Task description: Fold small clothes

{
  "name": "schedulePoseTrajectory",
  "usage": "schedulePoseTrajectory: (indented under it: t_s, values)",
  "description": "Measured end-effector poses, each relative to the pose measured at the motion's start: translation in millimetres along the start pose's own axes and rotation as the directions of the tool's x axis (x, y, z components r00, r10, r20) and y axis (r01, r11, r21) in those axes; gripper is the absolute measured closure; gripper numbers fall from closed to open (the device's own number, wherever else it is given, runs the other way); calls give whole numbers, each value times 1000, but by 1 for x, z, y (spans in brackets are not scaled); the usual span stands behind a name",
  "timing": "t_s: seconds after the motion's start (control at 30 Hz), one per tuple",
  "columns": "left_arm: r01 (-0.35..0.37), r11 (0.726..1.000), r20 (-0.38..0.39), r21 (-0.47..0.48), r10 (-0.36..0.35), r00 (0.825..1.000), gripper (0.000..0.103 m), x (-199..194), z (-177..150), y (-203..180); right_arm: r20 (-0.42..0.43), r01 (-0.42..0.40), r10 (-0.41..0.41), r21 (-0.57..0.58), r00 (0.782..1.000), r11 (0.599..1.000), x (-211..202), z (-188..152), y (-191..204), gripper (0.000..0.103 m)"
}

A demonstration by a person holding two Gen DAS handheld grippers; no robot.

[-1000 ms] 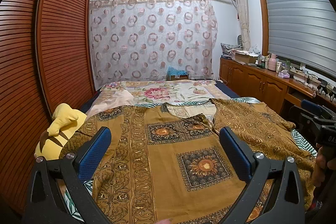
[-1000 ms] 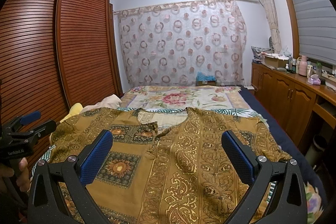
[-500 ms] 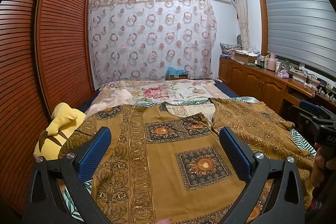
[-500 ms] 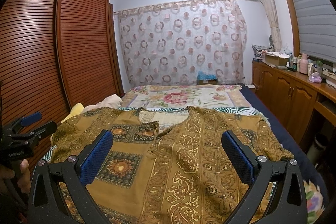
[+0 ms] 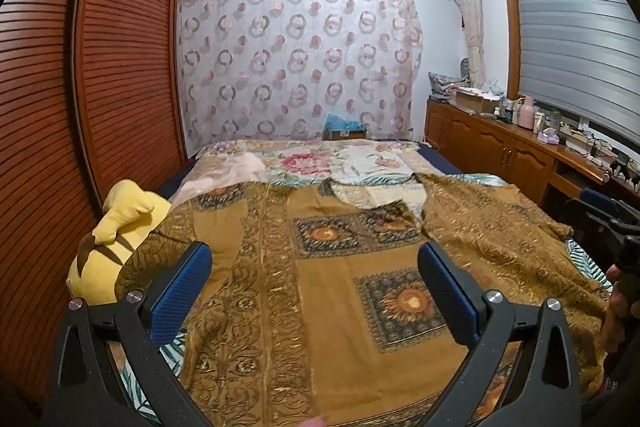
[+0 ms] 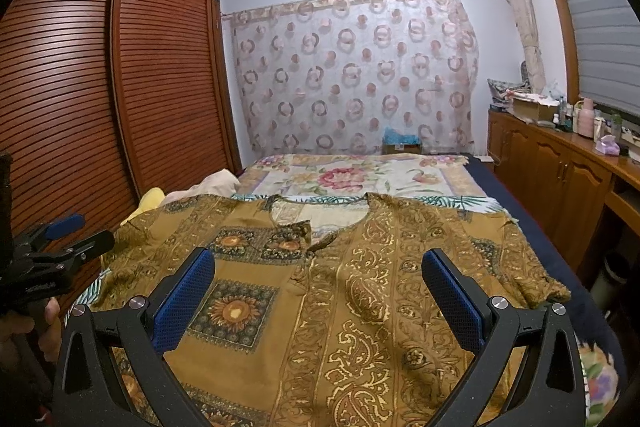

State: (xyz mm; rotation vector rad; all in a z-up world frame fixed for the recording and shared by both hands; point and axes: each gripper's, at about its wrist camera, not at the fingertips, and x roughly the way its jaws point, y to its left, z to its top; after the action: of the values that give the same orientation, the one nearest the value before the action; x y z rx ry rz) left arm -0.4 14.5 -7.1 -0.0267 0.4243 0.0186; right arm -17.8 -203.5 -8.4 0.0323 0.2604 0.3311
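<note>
At the bottom of the left wrist view, the left claw (image 5: pixel 314 287) is held wide open above the cloth, nothing between its blue pads (image 5: pixel 180 293). The right claw (image 6: pixel 318 295) is likewise spread open and empty in the lower part of its own view. Under both, a brown patterned shirt (image 5: pixel 340 287) is laid flat across the bed (image 6: pixel 532 227), filling the lower half of each frame, its neck opening turned toward the far end. One collar flap is seen folded over near the neckline, at the centre of the frame. No fold appears to have been made yet.

At the left edge, a yellow plush toy (image 5: pixel 116 227) lies just beside the shirt's sleeve. Farther back, a floral bedspread (image 6: pixel 352 175) is spread, then a ringed curtain (image 6: pixel 360 75) at the wall.

Trouble could come from thin fabric: if only the top layer is pinched, the front may be lifted off the back and the fold skewed. The sleeve at the left may also snag on the toy when drawn inward.
</note>
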Motion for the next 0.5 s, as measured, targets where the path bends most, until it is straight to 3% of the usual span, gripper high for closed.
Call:
schedulePoseTrajectory:
  t_s: [0.5]
  values:
    - [-40,999,-105,-21,37,994,0,31,-22,54,-72,-52,49,-53,996,997,21,7,-1,0]
